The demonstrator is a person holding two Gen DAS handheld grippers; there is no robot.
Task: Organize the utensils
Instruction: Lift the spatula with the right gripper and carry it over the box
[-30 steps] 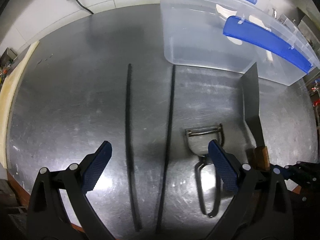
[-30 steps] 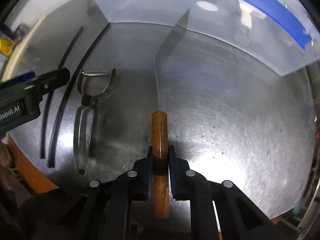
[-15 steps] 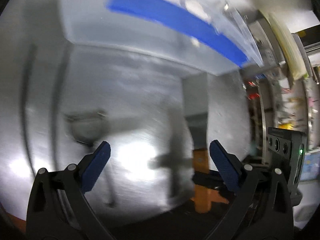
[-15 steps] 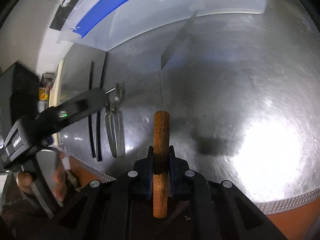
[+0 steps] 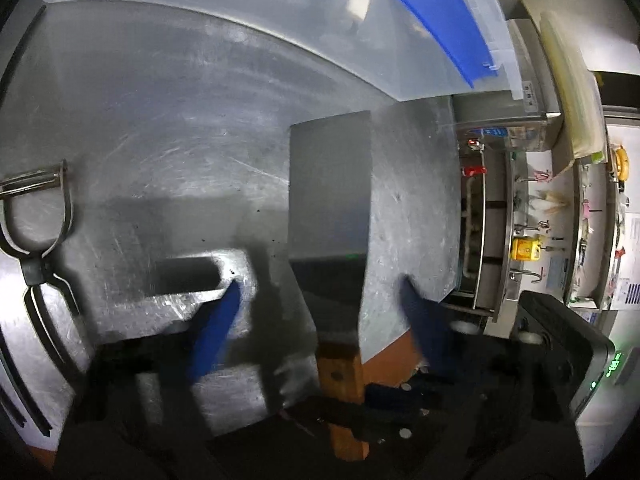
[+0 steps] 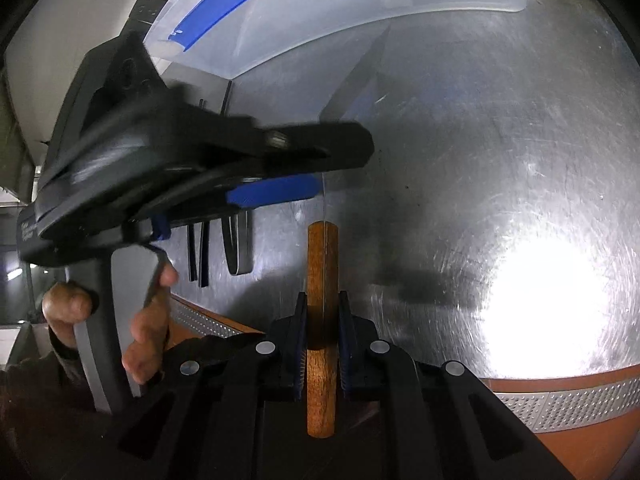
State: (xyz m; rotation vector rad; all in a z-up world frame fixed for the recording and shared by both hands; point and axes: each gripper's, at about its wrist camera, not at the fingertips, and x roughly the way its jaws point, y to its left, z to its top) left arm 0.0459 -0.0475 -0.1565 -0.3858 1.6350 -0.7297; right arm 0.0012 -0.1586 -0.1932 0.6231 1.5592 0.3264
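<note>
My right gripper is shut on the wooden handle of a cleaver, held above the steel table with the blade edge-on. In the left wrist view the cleaver shows broadside, its handle clamped by the right gripper. My left gripper is open, its blue pads on either side of the blade near the handle, not touching it. It also shows from the side in the right wrist view. A metal peeler lies at the left. Two black chopsticks lie beyond it.
A clear plastic bin with blue latches stands at the back of the steel table; pale utensils lie inside. The table's front edge is close below. Shelves and a metal appliance stand to the right.
My left gripper swung right from over the chopsticks and peeler to straddle the cleaver blade. My right gripper lifted and turned the cleaver, staying shut on its handle.
</note>
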